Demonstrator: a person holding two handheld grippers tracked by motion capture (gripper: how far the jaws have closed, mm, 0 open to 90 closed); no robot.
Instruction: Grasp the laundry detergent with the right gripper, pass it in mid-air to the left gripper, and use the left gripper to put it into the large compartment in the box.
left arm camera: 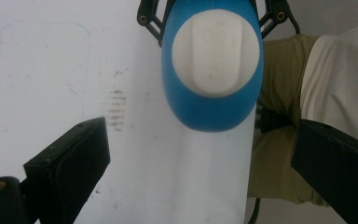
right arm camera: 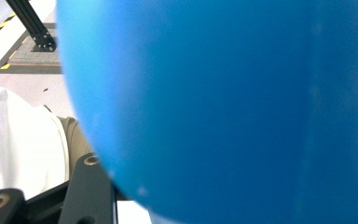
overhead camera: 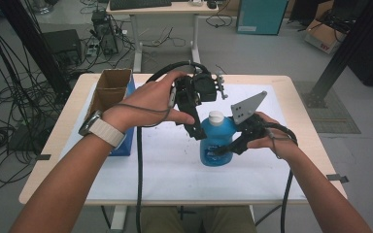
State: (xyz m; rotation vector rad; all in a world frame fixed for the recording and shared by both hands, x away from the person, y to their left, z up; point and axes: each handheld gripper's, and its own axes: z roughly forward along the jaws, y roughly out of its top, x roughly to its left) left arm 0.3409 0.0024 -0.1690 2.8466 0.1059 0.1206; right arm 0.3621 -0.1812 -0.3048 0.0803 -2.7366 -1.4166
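Grey floor with loose cables, a far desk and dark frame posts surround your wooden table (overhead camera: 53,145), which carries a white sheet (overhead camera: 175,170) over most of its top. At the left edge of the sheet an open cardboard box (overhead camera: 110,87) stands on a blue base, partly behind your left forearm.

Near the middle of the sheet, a little to the right, your blue bottle (overhead camera: 217,143) stands upright with its white cap (overhead camera: 215,116) on top. Your right gripper (overhead camera: 228,148) comes in from the right and is clamped on the bottle's lower body, the jaws pressing on it from both sides; in the right gripper view the blue wall sits right against the camera, blurred.

Your left gripper (overhead camera: 194,131) is just left of the bottle's shoulder, pointing downward. In the left gripper view its jaws stand wide apart with nothing between them, and the bottle (left arm camera: 212,93) and cap (left arm camera: 216,51) are seen from above, beyond the jaw tips and not touched. Your wristwatch (overhead camera: 97,127) sits on the left wrist.
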